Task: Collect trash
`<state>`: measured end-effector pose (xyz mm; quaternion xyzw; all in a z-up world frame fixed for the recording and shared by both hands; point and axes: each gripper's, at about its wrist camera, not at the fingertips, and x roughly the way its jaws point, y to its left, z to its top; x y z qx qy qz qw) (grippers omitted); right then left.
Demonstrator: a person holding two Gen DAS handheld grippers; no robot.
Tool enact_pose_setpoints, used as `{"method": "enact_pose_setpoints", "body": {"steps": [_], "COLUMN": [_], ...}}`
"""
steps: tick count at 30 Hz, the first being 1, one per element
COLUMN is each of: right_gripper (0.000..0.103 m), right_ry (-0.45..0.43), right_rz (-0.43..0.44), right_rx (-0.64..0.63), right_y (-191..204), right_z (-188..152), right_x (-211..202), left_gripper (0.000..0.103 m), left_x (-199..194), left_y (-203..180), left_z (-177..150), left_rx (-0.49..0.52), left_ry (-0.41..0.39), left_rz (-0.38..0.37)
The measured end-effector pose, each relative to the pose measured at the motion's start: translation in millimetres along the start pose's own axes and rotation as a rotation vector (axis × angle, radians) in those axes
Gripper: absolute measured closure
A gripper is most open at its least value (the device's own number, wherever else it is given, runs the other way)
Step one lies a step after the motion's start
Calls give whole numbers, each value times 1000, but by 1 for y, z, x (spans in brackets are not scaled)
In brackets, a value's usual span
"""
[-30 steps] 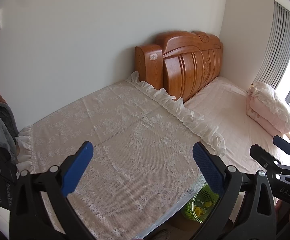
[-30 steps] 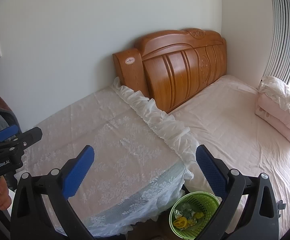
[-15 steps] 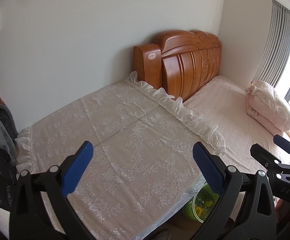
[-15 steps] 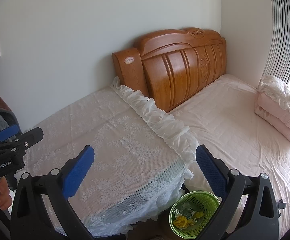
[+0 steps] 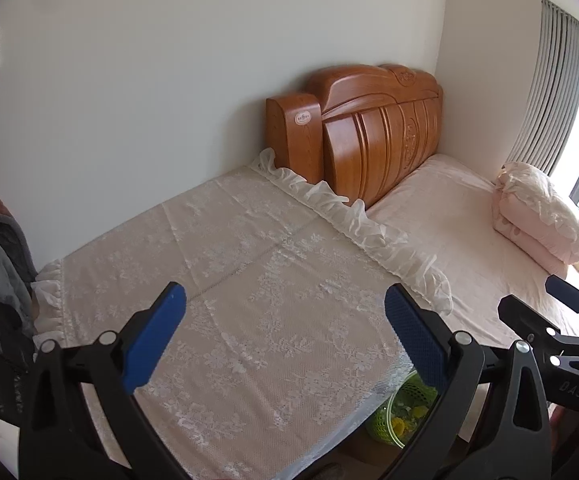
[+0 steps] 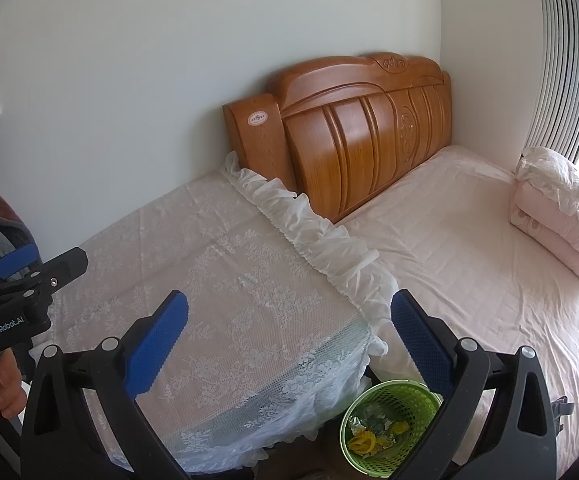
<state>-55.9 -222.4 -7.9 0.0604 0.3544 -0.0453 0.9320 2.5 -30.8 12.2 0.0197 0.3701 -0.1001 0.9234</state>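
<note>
A small bedroom with pale walls holds a lace-covered table (image 6: pixel 193 264) pushed against the wooden headboard (image 6: pixel 361 136) of a pink-sheeted bed (image 6: pixel 469 248). The table's ruffled edge meets the mattress, leaving only a narrow gap at its near corner, where a green basket (image 6: pixel 399 400) sits on the floor. Crumpled yellow and silvery trash (image 6: pixel 373 434) lies in the basket's bottom. The table top is bare and open. The left gripper (image 5: pixel 285 332) hovers over the table with blue pads spread wide, gripping nothing. The right gripper (image 6: pixel 289 340) is likewise wide apart and empty, above the table's corner. From the left view the basket is mostly hidden behind the cloth and one finger. Folded pink bedding (image 6: pixel 557 212) rests beyond the basket, near the window.
</note>
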Motion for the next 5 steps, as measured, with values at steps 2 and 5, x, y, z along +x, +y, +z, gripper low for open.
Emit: {"method": "enact_pose_setpoints", "body": {"steps": [2,5], "right_gripper": [2,2], "right_ry": [0,2], "right_rz": [0,1], "right_rx": [0,2], "right_y": [0,0], "right_z": [0,-1], "right_x": [0,1], "left_gripper": [8,8], "left_x": [1,2], "left_y": [0,0], "left_z": [1,1], "left_rx": [-1,-5], "left_ry": [1,7], "left_rz": [4,-5]}}
